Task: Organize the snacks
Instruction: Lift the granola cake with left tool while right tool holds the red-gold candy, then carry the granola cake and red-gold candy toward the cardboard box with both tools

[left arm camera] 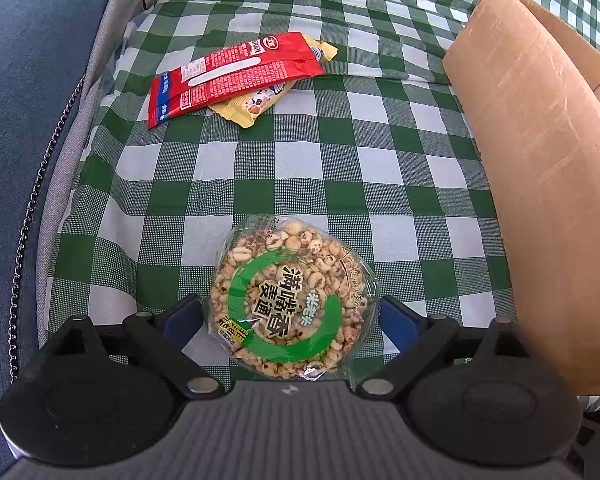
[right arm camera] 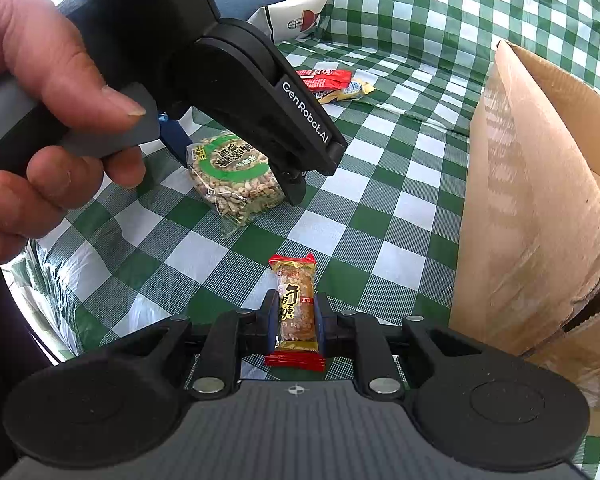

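A round puffed-grain cake in a clear wrapper with a green ring [left arm camera: 294,300] lies on the green checked cloth between the wide-apart fingers of my left gripper [left arm camera: 290,314]; the blue pads stand at its sides, and I cannot tell if they touch. It also shows in the right wrist view [right arm camera: 234,178], under the left gripper [right arm camera: 236,160]. My right gripper [right arm camera: 297,320] is shut on a small peanut candy bar with red ends [right arm camera: 296,308]. A red snack packet [left arm camera: 232,76] lies over a yellow one [left arm camera: 256,106] farther back.
An open cardboard box [left arm camera: 540,168] stands at the right, also in the right wrist view [right arm camera: 540,208]. A blue cushion edge with a chain [left arm camera: 32,184] runs along the left. A white printed bag [right arm camera: 300,12] stands at the back.
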A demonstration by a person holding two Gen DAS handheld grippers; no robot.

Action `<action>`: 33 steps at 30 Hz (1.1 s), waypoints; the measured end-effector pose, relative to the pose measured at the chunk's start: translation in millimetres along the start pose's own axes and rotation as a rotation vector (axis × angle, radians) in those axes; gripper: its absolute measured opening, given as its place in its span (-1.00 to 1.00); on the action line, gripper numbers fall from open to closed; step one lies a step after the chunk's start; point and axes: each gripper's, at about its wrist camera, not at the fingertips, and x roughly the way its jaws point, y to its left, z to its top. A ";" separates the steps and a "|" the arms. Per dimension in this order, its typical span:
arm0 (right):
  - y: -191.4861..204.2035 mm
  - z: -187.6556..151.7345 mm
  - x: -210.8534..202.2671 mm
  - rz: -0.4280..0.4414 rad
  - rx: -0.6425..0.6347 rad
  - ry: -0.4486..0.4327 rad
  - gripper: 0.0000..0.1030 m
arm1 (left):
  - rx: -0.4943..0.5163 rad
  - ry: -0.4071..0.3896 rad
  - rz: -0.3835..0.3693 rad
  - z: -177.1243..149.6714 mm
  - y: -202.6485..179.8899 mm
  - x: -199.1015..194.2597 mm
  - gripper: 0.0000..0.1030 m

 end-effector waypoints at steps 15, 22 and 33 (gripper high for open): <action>8.9 9.2 -24.8 -0.040 -0.067 -0.072 -0.64 | -0.013 -0.054 -0.022 -0.7 4.3 -17.3 0.70; -1.6 35.9 -69.1 -0.070 -0.081 -0.205 -0.64 | -0.064 -0.149 -0.047 3.5 11.0 -50.4 0.70; -107.1 80.9 -136.6 -0.140 0.039 -0.477 -0.92 | -0.044 -0.276 -0.078 16.7 -14.3 -85.1 0.70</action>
